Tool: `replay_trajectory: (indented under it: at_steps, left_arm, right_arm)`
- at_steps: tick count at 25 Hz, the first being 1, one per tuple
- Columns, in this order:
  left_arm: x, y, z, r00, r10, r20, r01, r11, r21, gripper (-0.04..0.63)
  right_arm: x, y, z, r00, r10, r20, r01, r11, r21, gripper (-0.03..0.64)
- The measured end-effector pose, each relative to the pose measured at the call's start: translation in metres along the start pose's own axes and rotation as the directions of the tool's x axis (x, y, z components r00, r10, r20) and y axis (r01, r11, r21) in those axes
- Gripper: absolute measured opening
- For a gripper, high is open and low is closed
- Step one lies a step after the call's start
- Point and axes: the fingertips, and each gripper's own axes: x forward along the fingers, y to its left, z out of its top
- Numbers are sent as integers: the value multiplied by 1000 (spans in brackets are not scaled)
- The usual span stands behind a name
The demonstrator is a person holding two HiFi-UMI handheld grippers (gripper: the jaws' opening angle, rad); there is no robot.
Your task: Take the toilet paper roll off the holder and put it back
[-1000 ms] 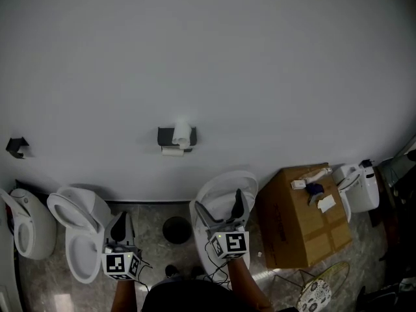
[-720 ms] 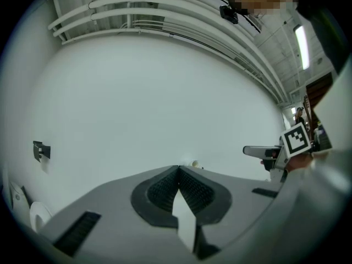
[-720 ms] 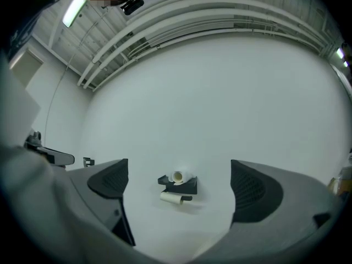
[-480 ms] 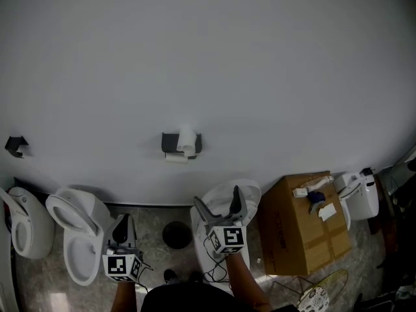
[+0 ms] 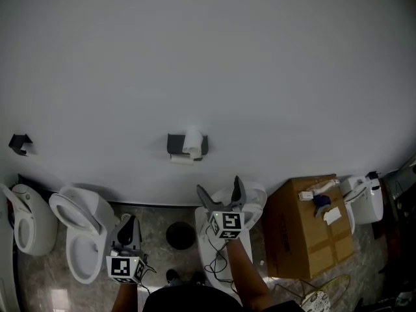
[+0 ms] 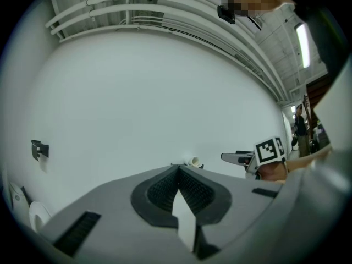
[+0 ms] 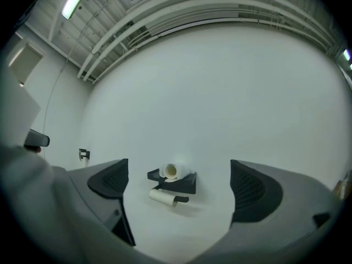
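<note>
A black holder (image 5: 175,144) (image 7: 184,183) is fixed to the white wall. One white toilet paper roll (image 5: 193,142) (image 7: 171,171) lies on its top shelf, and a thinner roll (image 5: 182,160) (image 7: 163,197) hangs on the bar below. My right gripper (image 5: 223,190) (image 7: 180,188) is open, raised and pointed at the holder from some distance, with both rolls framed between its jaws. My left gripper (image 5: 127,229) (image 6: 179,188) is shut and empty, held low at the left.
Toilets stand along the wall: two at the left (image 5: 77,229) (image 5: 25,220), one below my right gripper (image 5: 255,200), another at the far right (image 5: 363,199). A cardboard box (image 5: 305,233) carries small items. A second black holder (image 5: 19,143) sits far left. A round floor drain (image 5: 180,234) lies between.
My right gripper has risen and moved toward the wall holder. The head view has shifted, so the holder sits lower and further right. The left gripper has barely moved.
</note>
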Motion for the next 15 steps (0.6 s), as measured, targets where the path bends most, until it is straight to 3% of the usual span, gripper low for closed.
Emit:
replay_trajectory:
  at_steps: [12,15]
  left_arm:
    - [4,13,-8,999,24,-29,-25,1000,-7,3]
    - [3,20,-8,999,43,0,-43,999,8,3]
  right_arm:
    - [46,1,-21,999,14,-36,-14,1000,-7,575]
    - [57,3,-26,999,13,-44,-14,1000,-8,575]
